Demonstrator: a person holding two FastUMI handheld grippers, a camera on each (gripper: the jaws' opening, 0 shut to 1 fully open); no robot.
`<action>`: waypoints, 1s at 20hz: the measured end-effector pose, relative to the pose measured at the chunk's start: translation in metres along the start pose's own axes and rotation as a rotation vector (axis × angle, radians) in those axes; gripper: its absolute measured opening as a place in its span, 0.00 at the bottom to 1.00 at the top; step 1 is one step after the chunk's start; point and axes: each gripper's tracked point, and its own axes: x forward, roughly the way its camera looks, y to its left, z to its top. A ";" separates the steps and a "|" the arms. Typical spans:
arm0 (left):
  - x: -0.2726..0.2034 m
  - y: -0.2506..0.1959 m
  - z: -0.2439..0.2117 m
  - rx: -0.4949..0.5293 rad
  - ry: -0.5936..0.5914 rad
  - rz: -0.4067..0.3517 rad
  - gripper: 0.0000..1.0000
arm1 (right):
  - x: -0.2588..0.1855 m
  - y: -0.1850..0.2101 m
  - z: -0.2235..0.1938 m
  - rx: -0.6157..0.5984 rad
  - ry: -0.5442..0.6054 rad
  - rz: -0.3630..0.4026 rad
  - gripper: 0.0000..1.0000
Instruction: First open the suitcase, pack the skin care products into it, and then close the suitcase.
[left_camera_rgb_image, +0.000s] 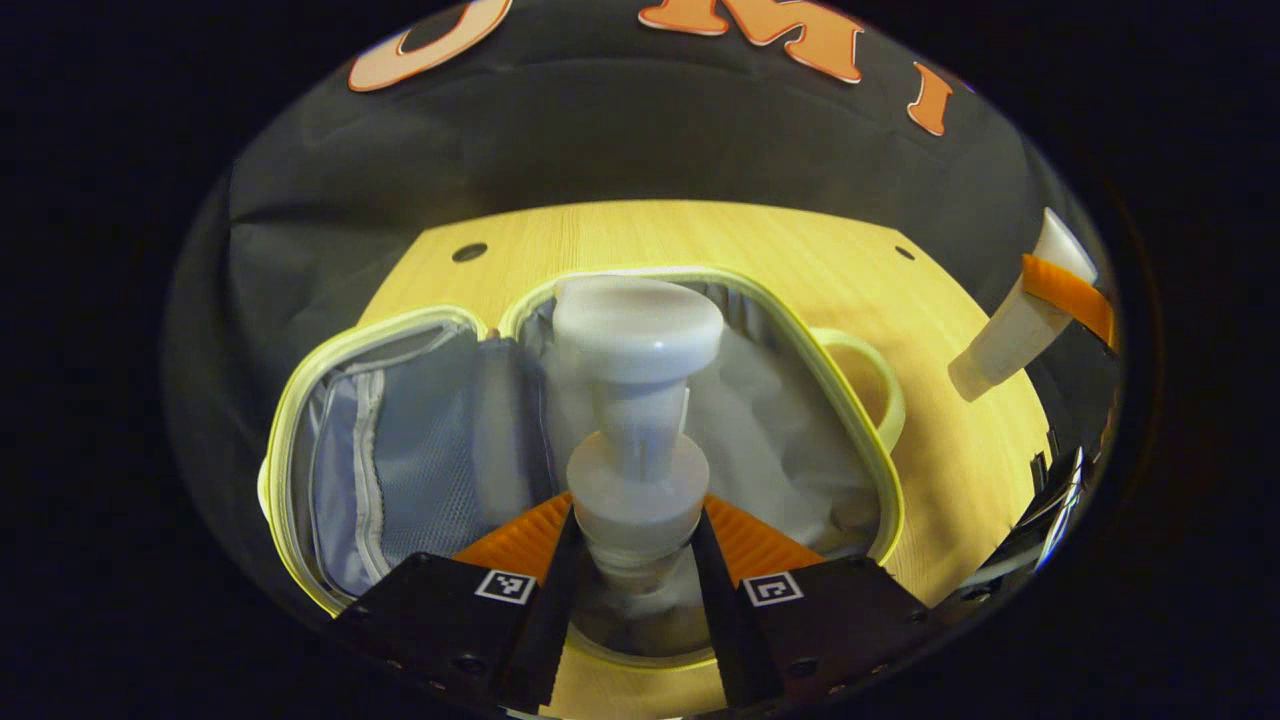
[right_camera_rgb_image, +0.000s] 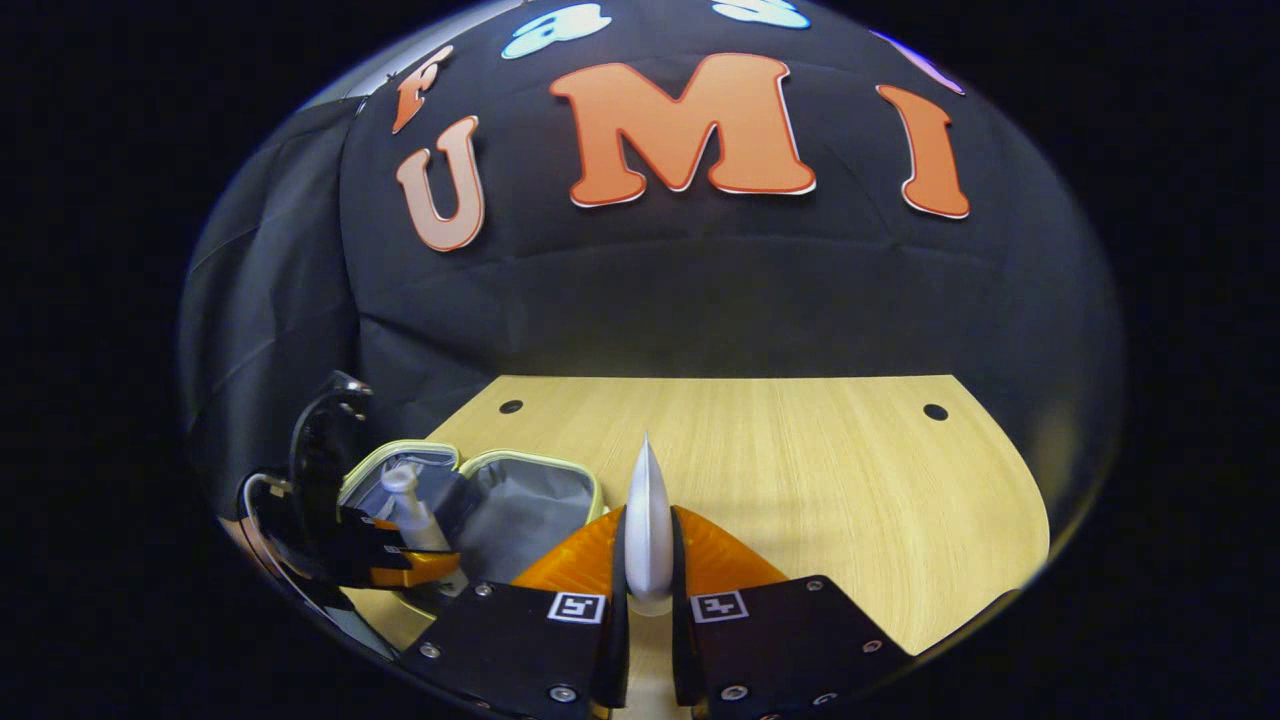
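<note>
From where I sat, the suitcase (left_camera_rgb_image: 590, 450) lay open flat on the wooden table (left_camera_rgb_image: 700, 250), its two halves side by side with pale yellow rims. The left half showed a bluish mesh pocket (left_camera_rgb_image: 420, 460) with a zip; the right half was lined in pale grey fabric, and I could make out nothing already lying loose in either half. My left gripper (left_camera_rgb_image: 632, 545) was clamped on a white pump bottle (left_camera_rgb_image: 635, 420), both fingers pressing its collar, holding it upright over the right half; the bottle's body below the fingers was hidden, so I could not tell whether it touched the lining. My right gripper (right_camera_rgb_image: 648, 585) was closed on a white tube (right_camera_rgb_image: 648, 520), standing upright between the fingers over the table, beside the case's right edge. In the left gripper view, that tube (left_camera_rgb_image: 1010, 335) appeared tilted at the far right, partly cut off.
</note>
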 end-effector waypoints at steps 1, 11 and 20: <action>0.004 0.000 0.005 0.006 0.023 -0.006 0.62 | 0.000 0.011 -0.003 0.009 0.011 0.011 0.17; 0.053 0.005 0.003 0.004 0.187 0.083 0.61 | 0.015 0.064 -0.014 0.019 0.075 0.049 0.17; 0.031 0.001 0.009 -0.070 0.108 0.048 0.72 | 0.032 0.084 -0.017 0.024 0.114 0.098 0.17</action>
